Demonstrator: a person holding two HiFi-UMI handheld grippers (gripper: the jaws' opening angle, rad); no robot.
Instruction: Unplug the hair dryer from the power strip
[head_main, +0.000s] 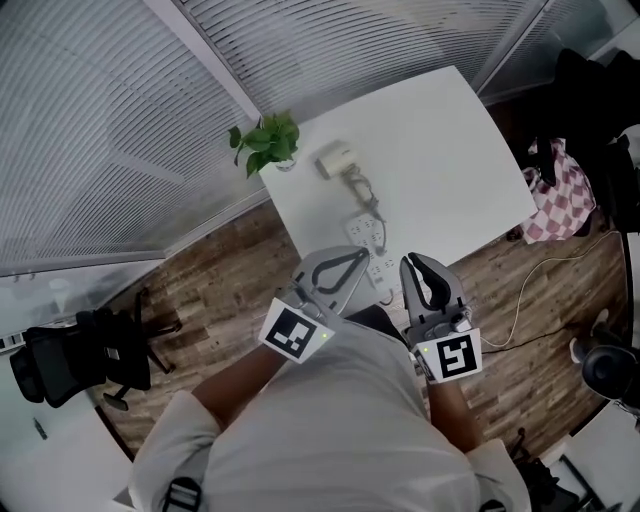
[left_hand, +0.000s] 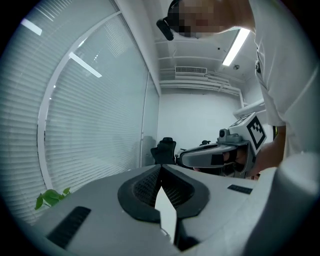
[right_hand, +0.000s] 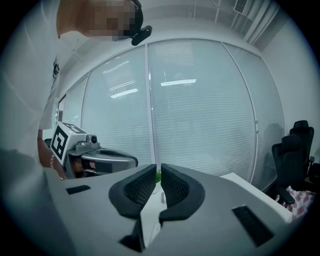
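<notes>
In the head view a cream hair dryer (head_main: 335, 160) lies on the white table (head_main: 450, 150), near its far left corner. Its cord (head_main: 362, 190) runs toward me to a white power strip (head_main: 368, 235) near the table's front edge. My left gripper (head_main: 360, 257) hovers just short of the strip's near end, and my right gripper (head_main: 412, 264) hangs beside it to the right. Both point roughly level over the table's front edge. The left gripper's (left_hand: 160, 168) jaws meet at the tips with nothing between them. The right gripper's (right_hand: 158, 170) pads stand almost together, also empty.
A small potted plant (head_main: 268, 142) stands at the table's far left corner. A black office chair (head_main: 70, 355) is on the wood floor to the left. A checkered bag (head_main: 555, 195) and a pale floor cable (head_main: 525, 300) are to the right. Blinded glass walls (head_main: 120, 120) close the far side.
</notes>
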